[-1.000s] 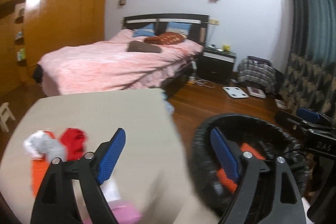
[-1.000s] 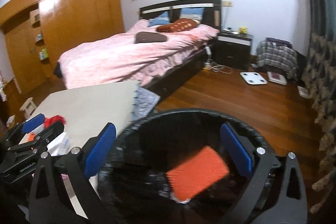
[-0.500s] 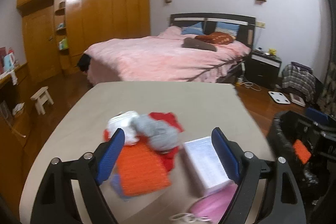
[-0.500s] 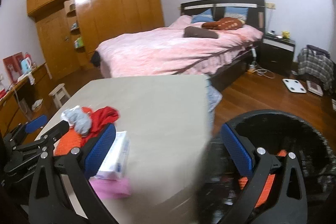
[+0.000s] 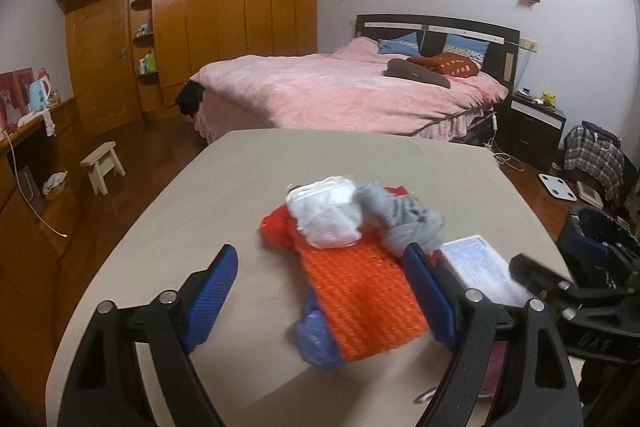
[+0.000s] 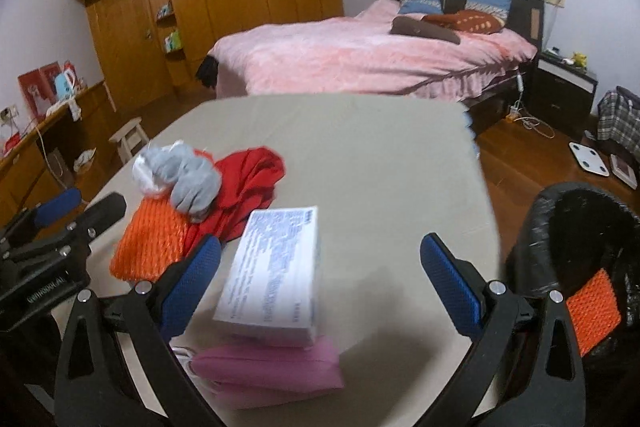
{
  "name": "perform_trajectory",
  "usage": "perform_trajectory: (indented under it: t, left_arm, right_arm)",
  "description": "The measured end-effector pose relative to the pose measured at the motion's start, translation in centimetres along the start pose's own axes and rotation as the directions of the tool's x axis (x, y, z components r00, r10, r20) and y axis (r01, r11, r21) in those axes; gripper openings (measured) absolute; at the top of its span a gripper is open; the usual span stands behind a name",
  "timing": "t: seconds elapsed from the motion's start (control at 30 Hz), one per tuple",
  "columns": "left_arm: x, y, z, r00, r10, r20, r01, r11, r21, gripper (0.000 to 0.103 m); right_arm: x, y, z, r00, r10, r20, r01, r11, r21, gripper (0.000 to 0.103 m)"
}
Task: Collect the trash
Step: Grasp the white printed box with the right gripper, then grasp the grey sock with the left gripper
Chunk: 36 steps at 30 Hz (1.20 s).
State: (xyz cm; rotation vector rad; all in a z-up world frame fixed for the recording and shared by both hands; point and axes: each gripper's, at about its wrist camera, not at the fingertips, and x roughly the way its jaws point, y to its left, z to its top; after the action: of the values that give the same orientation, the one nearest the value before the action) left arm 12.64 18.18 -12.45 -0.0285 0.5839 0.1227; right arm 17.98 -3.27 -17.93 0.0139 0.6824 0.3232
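Bare far table point(image 6: 360, 147) (pile point(image 5: 352, 247) nearside)

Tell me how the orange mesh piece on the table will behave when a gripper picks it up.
The orange mesh piece looks like soft netted foam, so probably light and floppy, likely to sag from a pinch. A white wad and grey cloth rest on its far end and may slide off. Its ribbed surface should grip the left gripper pads reasonably well.

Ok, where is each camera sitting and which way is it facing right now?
Left wrist: on the left gripper, over the table's near edge, facing the orange mesh; its open jaws show.
Right wrist: on the right gripper, facing the white box, bin at right; open jaws show.
Shared: mesh, box, table, bed.
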Motion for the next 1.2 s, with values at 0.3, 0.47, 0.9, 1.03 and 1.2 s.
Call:
perform_trajectory:
  t: [0.3, 0.47, 0.9, 1.03, 1.2]
  left_arm:
    - [0.6, 1.2, -0.8, 1.0, 0.007, -0.014, -0.008, 1.0, -0.017, 0.083]
    - [1.0, 1.7, -1.1, 1.0, 0.01, -0.025, -0.01, 1.0, -0.03, 0.083]
    - [1.1, 0.3, -1.0, 1.0, -0.016, -0.026, 0.016, 1.0, -0.013, 0.083]
    - [1.1, -0.8, -0.6, 0.999, -0.03, -0.019, 0.03, 1.0, 0.001, 0.081]
    - [1.5, -2.4, 0.2, 0.998, -0.067, -0.014, 0.067, 0.998, 0.008, 0.072]
  right_arm:
    - [2.1, 1.8, -0.9, 0.998, 0.001, -0.067, -0.003, 0.999, -0.04, 0.089]
    - [3.2, 2.2, -1.2, 0.993, 0.004, -0.114, -0.01, 0.999, -0.049, 0.08]
    - [4.2, 1.2, -1.5, 0.982, 0.043, -0.183, -0.049, 0.998, -0.029, 0.055]
    - [3.6, 0.1, -0.9, 0.987, 0.024, -0.159, -0.028, 0.999, -0.025, 0.054]
    - [2.8, -2.2, 0.4, 0.992, -0.004, -0.128, 0.005, 1.0, 0.006, 0.054]
